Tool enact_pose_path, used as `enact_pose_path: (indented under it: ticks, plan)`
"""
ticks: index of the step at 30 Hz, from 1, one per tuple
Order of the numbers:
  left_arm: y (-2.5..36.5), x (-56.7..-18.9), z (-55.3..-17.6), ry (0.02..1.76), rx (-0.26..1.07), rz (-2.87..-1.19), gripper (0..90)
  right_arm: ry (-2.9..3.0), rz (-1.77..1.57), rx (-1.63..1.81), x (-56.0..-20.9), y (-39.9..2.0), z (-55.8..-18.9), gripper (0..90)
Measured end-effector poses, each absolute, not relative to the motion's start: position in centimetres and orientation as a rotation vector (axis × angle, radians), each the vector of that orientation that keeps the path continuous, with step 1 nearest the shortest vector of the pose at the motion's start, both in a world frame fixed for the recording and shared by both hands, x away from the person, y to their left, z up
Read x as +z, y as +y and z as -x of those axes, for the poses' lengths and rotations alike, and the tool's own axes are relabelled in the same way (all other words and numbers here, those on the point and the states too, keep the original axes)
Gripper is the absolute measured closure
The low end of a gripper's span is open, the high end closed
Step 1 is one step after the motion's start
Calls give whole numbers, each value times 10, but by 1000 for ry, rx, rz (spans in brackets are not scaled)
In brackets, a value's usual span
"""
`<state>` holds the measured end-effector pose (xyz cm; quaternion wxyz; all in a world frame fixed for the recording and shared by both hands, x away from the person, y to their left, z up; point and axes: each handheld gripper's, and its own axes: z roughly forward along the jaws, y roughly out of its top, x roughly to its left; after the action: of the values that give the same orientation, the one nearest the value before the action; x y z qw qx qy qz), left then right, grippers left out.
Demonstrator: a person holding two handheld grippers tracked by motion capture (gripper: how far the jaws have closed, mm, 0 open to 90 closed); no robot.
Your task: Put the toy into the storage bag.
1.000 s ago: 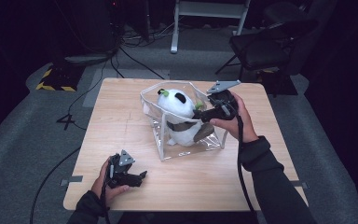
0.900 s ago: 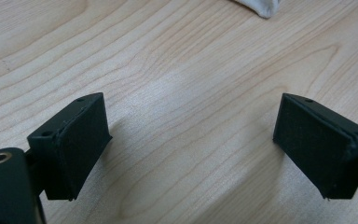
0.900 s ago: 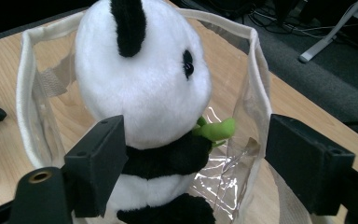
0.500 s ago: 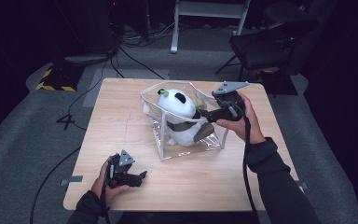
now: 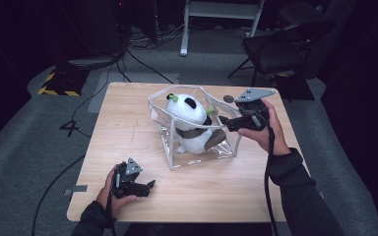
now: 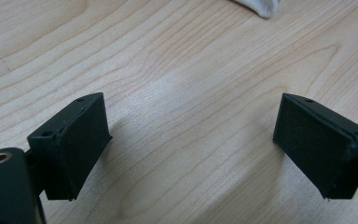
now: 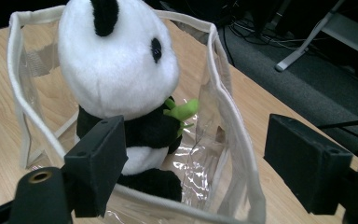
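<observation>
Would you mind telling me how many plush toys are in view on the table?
1: a panda plush sits inside the clear bag at mid-table, next to the right gripper.

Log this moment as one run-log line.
black-and-white plush panda: upright inside clear plastic bag | right tool: open, at bag's rim, empty | left tool: open, empty, on light wooden table

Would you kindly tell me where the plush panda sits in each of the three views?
High view: plush panda at table centre, inside the clear bag.
Left gripper view: a white scrap at the top edge, too little to identify.
Right gripper view: upper left, beyond the tongs.
Shared landmark: the bag's white rim.
</observation>
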<state>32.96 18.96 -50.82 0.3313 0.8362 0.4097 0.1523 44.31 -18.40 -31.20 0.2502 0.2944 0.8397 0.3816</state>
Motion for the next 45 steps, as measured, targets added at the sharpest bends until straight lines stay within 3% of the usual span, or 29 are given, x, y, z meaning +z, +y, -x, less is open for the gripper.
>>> enact_pose_path:
  ticks: [30, 45]
  plan:
    - [190, -508, -330, 1071, 399, -2186, 105, 2252, -824, 1070, -313, -226, -425, 206]
    - [190, -508, -330, 1071, 399, -2186, 105, 2277, -826, 1008, -331, -241, -421, 206]
